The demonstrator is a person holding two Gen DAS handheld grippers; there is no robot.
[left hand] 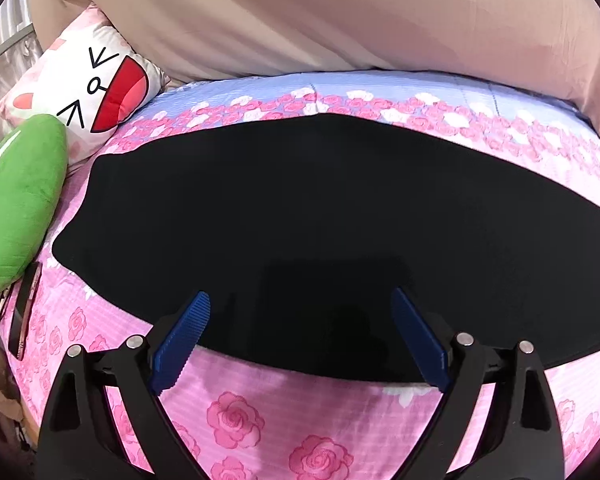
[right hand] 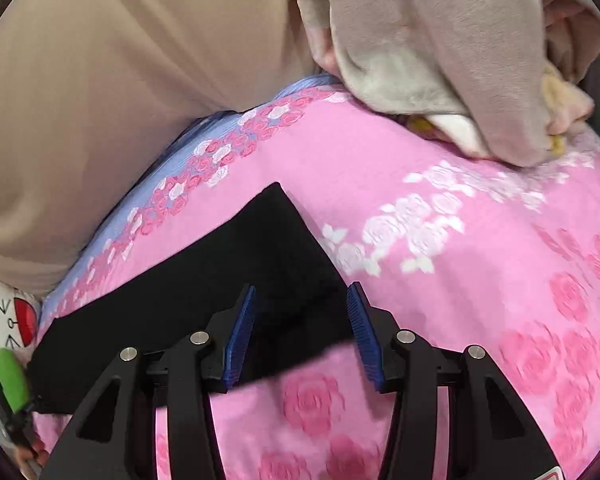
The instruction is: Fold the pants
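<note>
1. Already the black pants lie flat on the pink rose-print bed sheet as one long band, running along the bed's near edge, one end toward the cartoon-face pillow and green cushion at the bed's left end
2. Outline is clean and smooth, so by my reading the legs are already laid one on the other; the shortening folds across the length look still to be done
3. Left gripper hangs above the near hem of the pants with its blue pads spread wide; nothing sits pinched between them
4. Right gripper hovers over the other end of the band, where the cloth ends in a sharp corner; its jaws stand partly apart and the pads press on no fabric
5. Neither tong holds the garment, so both have yet to take hold
6. Grey plush blanket is heaped at the far right corner of the bed, well apart from the pants
7. A phone-like object lies by the left edge, just beside the green cushion, clear of the cloth
</note>
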